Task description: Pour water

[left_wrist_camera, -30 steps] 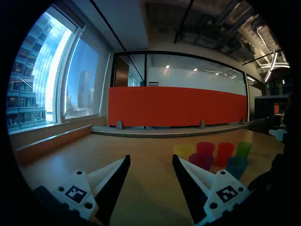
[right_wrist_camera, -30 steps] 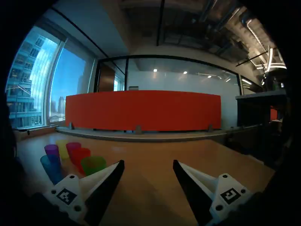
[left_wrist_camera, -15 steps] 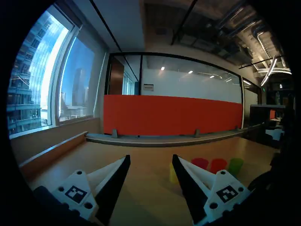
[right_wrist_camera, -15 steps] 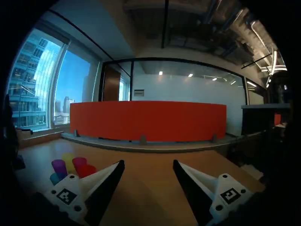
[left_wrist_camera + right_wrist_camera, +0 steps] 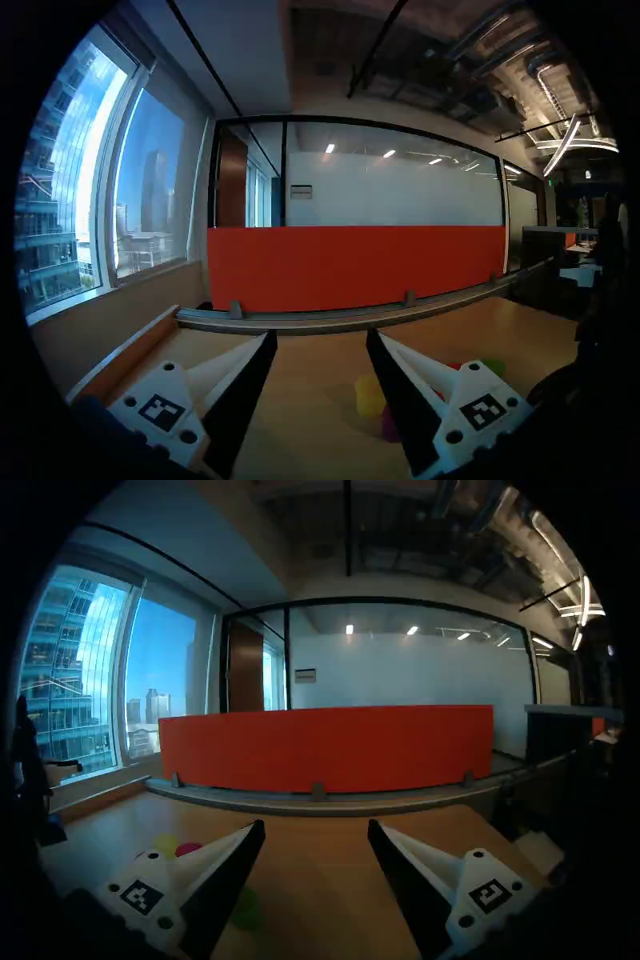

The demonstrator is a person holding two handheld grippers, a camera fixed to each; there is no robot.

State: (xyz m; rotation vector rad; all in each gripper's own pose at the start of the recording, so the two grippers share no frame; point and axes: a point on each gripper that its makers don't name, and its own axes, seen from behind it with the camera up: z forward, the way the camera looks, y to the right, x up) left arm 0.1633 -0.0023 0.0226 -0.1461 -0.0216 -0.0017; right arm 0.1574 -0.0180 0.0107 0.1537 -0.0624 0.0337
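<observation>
While each hand-held gripper [image 5: 320,332] [image 5: 316,822] gapes wide, an orange partition [image 5: 352,264] backs the wooden table [image 5: 320,400].

Holds left gripper [image 5: 320,334] low over wooden bench [image 5: 320,432], jaws spread wide, nothing between. Carries a square black-and-white marker [image 5: 162,412] on each finger. Partly hides a cluster of coloured cups behind the finger on the view's right: yellow cup [image 5: 369,395] clearest, purple cup [image 5: 390,424] touching it below, green cup [image 5: 494,366] rim peeking out further right. Faces orange partition [image 5: 352,264] along bench's far edge, glass wall [image 5: 392,188] above it, big window [image 5: 80,208] at left.
</observation>
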